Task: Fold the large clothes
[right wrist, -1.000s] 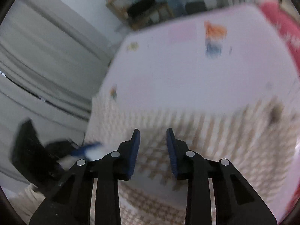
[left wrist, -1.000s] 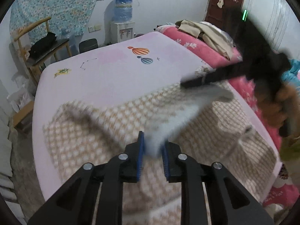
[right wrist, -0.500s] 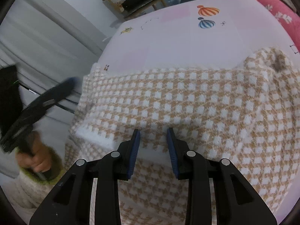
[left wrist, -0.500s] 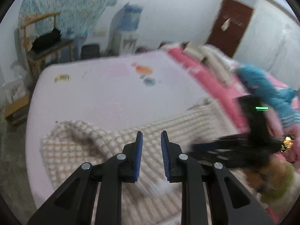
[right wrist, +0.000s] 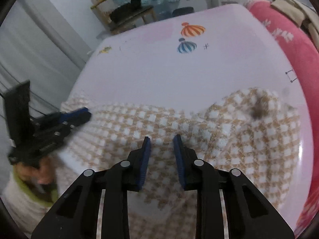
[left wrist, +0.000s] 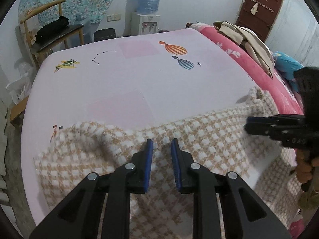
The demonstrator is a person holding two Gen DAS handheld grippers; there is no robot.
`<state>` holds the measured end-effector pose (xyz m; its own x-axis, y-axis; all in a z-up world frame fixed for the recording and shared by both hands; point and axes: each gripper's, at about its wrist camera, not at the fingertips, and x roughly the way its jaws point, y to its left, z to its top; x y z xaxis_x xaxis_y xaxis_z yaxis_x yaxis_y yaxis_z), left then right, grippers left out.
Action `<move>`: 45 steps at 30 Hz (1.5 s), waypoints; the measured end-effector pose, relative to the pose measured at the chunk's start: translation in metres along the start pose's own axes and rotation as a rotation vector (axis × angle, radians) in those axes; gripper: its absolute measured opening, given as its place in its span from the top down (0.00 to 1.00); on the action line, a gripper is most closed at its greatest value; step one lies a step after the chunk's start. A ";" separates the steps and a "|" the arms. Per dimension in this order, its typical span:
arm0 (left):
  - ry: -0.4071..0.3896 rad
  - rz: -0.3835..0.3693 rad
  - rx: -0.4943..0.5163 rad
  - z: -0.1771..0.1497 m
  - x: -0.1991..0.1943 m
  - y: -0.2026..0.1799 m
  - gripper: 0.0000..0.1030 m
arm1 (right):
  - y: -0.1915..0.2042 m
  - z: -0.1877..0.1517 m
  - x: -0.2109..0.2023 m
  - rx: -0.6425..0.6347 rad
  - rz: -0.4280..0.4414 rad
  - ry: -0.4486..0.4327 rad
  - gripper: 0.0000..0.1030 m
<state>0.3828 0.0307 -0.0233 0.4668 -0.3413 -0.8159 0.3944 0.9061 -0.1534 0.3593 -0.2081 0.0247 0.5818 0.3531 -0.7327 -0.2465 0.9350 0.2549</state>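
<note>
Checked garment (left wrist: pixel 209 139) lies spread on the pink bed (left wrist: pixel 139 79) under both tools, left gripper (left wrist: pixel 161 145) narrowly parted and empty, right gripper (right wrist: pixel 161 141) closing, nothing between pads.

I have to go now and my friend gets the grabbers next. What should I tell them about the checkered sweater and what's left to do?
Left gripper: jaws slightly apart, nothing between them, just above the checkered garment.
Right gripper: jaws closing, nothing gripped, over the garment's middle.
Where: the tan-and-white garment lies at the near end of the pink sheet. Its far edge is bumpy, with a raised hump on the right side.
Done: one layer seems folded over, with a straight folded edge near the left side.
Left: probably smooth the bumps, then fold again to make it smaller.
</note>
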 end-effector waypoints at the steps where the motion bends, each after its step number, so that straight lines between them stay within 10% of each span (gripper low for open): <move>1: 0.002 0.000 0.002 0.001 0.000 0.001 0.81 | 0.005 0.001 -0.002 -0.022 -0.020 0.005 0.76; 10: -0.017 -0.120 0.061 0.012 -0.009 -0.033 0.81 | 0.037 0.034 -0.004 -0.062 0.067 -0.029 0.76; 21: -0.024 -0.093 0.077 -0.008 -0.015 -0.039 0.81 | 0.043 0.026 0.001 -0.114 0.086 0.016 0.77; 35: 0.011 -0.068 -0.005 -0.054 -0.030 -0.013 0.81 | 0.030 -0.040 -0.017 -0.253 -0.045 0.046 0.77; 41: -0.036 -0.034 -0.039 -0.052 -0.065 -0.004 0.79 | 0.012 -0.037 -0.056 -0.159 -0.164 0.010 0.74; 45: -0.093 -0.067 -0.024 -0.046 -0.079 -0.013 0.71 | 0.008 -0.032 -0.074 -0.098 -0.097 -0.045 0.73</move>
<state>0.3046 0.0568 0.0173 0.5120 -0.4221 -0.7481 0.4083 0.8859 -0.2204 0.2899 -0.2272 0.0609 0.6401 0.2645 -0.7213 -0.2607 0.9579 0.1200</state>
